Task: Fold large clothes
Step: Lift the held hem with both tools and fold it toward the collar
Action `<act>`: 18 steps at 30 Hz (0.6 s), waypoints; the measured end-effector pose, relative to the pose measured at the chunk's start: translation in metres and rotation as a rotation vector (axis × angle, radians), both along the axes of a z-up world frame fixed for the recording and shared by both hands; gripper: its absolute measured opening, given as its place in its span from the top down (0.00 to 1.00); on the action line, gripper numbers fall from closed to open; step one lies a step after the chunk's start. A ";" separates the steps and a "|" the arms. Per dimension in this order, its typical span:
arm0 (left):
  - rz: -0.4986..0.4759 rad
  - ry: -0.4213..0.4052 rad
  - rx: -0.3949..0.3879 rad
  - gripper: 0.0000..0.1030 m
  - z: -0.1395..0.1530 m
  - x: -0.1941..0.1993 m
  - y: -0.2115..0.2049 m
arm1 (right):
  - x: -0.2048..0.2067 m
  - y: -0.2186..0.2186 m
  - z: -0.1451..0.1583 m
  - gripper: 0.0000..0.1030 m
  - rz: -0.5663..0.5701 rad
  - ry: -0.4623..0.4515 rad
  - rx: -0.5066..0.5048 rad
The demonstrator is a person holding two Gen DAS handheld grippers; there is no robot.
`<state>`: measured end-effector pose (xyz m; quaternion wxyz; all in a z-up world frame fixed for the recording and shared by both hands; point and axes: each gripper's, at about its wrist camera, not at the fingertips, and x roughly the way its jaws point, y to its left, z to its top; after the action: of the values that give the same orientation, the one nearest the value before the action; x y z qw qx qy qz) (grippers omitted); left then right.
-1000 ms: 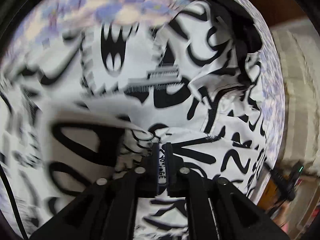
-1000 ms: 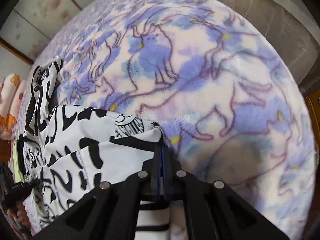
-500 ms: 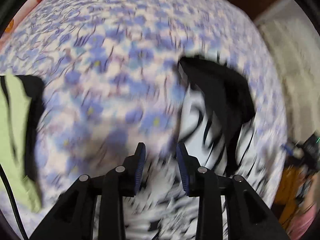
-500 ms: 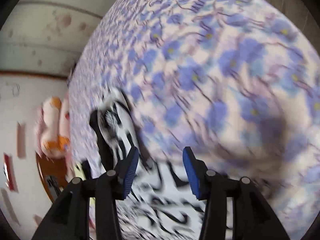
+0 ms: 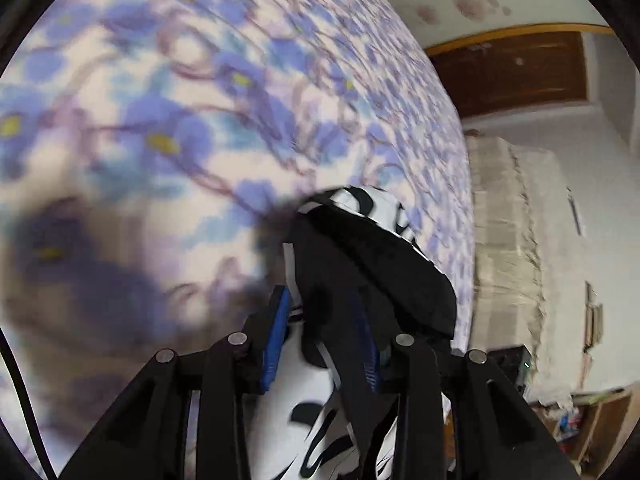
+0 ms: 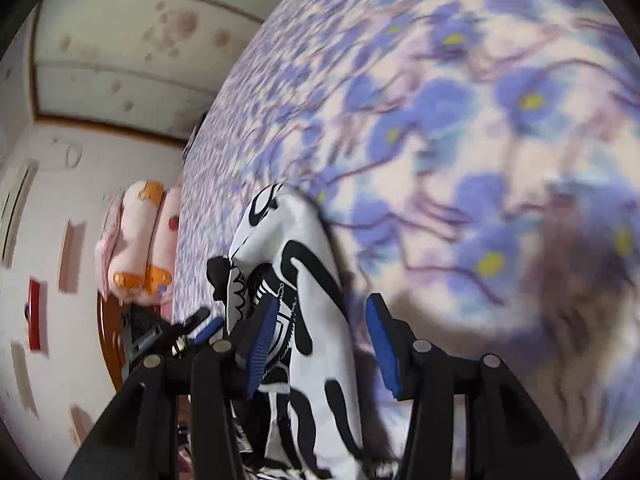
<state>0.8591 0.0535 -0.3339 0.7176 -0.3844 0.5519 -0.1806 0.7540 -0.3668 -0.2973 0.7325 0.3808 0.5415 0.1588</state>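
Lying on a bed covered by a blanket (image 5: 168, 128) printed with blue flowers, the black-and-white garment (image 5: 304, 412) fills the lower middle of both wrist views. Seen from the left wrist, its white patterned cloth runs up between the fingers of the left gripper (image 5: 322, 344), and a black part of the same garment, bunched into a fold, rises just beyond the fingertips and drapes toward the right. The jaws of this gripper stand apart; cloth lies between the blue pads (image 5: 276, 340), but they do not visibly press on it, and they have just been opening.

From the right wrist, the right gripper (image 6: 322, 344) also hovers over the garment with its jaws spread. The left pad overlaps the patterned cloth, while the right pad stands clear of it over the blanket. These jaws too have just been opening, and nothing is pinched between them. The garment here forms a long narrow ridge running away from the gripper toward the far edge of the bed.

At the left of the right wrist view the other gripper's blue-tipped fingers show low beside the garment. A pink and orange pillow (image 6: 136, 240) lies at the bed's far side. A dark wooden door (image 5: 516, 68) stands in the wall beyond the bed in the left wrist view. Both views are blurred across the blanket.
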 end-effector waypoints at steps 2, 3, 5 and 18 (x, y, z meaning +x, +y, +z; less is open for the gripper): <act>-0.049 0.019 0.019 0.70 -0.010 0.009 -0.016 | 0.007 0.009 -0.009 0.55 0.037 0.004 -0.002; -0.074 0.026 0.045 0.70 -0.015 0.013 -0.024 | 0.010 0.013 -0.014 0.55 0.055 0.014 -0.013; -0.100 0.008 0.081 0.70 -0.018 0.016 -0.037 | 0.014 0.019 -0.022 0.55 0.075 0.025 -0.039; -0.159 -0.145 0.075 0.94 0.030 0.010 -0.067 | 0.019 0.055 0.016 0.97 0.111 -0.161 -0.043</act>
<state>0.8689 -0.0130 -0.3041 0.7529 -0.2980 0.5339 -0.2434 0.7731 -0.3115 -0.2817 0.7717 0.3204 0.5046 0.2172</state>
